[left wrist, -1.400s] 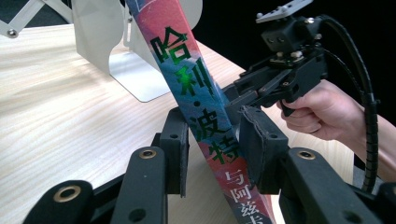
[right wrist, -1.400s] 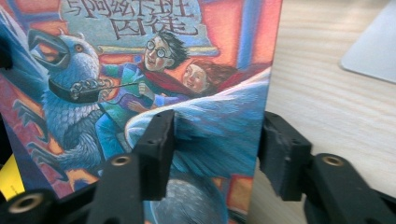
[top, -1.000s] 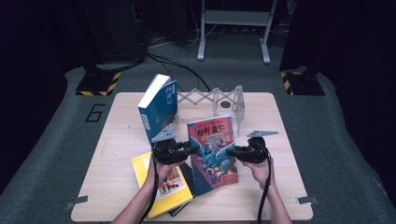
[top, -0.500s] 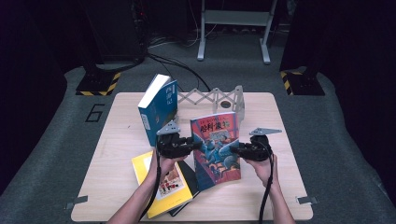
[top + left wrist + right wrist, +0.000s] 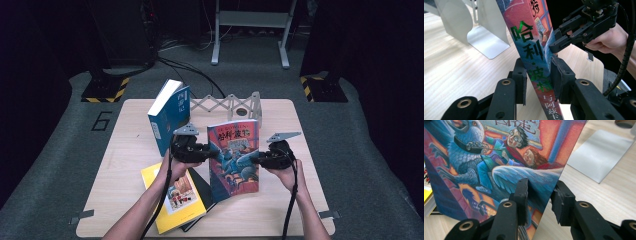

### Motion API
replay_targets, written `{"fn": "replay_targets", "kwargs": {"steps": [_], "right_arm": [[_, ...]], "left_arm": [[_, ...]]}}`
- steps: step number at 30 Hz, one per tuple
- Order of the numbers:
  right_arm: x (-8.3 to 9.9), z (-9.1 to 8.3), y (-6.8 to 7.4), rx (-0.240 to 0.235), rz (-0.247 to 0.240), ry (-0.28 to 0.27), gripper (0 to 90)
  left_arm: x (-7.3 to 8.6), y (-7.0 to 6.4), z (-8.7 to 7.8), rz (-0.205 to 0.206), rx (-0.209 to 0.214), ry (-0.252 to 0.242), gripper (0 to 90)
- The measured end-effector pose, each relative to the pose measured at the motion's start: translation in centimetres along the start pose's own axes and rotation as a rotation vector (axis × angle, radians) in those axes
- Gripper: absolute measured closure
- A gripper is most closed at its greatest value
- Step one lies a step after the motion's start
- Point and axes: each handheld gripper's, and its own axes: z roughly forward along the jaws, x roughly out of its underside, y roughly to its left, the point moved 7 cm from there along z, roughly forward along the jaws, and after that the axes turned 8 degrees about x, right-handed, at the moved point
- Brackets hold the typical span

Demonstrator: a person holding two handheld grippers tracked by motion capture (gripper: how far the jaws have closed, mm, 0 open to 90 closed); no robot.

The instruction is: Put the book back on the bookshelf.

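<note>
Two grippers pinch the novel (image 5: 234,159), upright at worktop (image 5: 125,150) centre: left gripper (image 5: 207,149) clamps the spine at 9 o'clock, right gripper (image 5: 255,157) the fore-edge at 3. Likely a thick, fairly heavy paperback; glossy, slippery covers flex, so hold low near mid-height.

Bright table, dark room all around.
Table (image 5: 125,150) evenly lit from above; soft shadows, near jaws slightly blurred.

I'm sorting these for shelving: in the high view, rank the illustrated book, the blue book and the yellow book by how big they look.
1. Illustrated book, largest as seen.
2 and 3. Yellow book and blue book: unsure, since an arm partly covers the yellow one and the blue stands angled.
</note>
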Motion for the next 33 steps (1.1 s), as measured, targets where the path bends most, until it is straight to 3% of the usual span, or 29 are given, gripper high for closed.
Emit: {"fn": "replay_targets", "kwargs": {"steps": [4,6,7,9,15,21,28,33], "right_arm": [[-0.4,-0.6,-0.1,0.017,-0.027,-0.029,69.2],[-0.8,-0.7,0.1,0.029,-0.044,-0.038,69.9],[-0.9,-0.3,0.3,0.049,-0.07,-0.029,70.3],[-1.0,-0.2,0.4,0.054,-0.073,-0.031,70.5],[-1.1,0.0,0.7,0.056,-0.065,-0.064,70.7],[-1.8,-0.4,1.3,0.08,-0.095,-0.094,70.7],[-2.9,-0.5,2.1,0.09,-0.127,-0.125,70.6],[-3.8,-0.5,2.6,0.094,-0.146,-0.142,70.6]], "left_arm": [[-1.2,0.1,-0.3,0.022,0.004,-0.019,72.3],[-1.9,0.2,-0.6,0.049,-0.011,-0.02,73.7],[-2.2,0.3,-0.7,0.084,-0.04,0.002,74.6],[-2.2,0.5,-0.7,0.09,-0.044,0.01,74.7],[-2.1,0.7,-1.3,0.105,-0.022,0.01,74.7],[-1.8,0.6,-2.1,0.118,-0.033,0.013,74.1],[-1.5,1.3,-3.2,0.09,-0.051,0.012,72.4],[-1.3,1.4,-3.6,0.085,-0.04,0.024,70.1]]}}
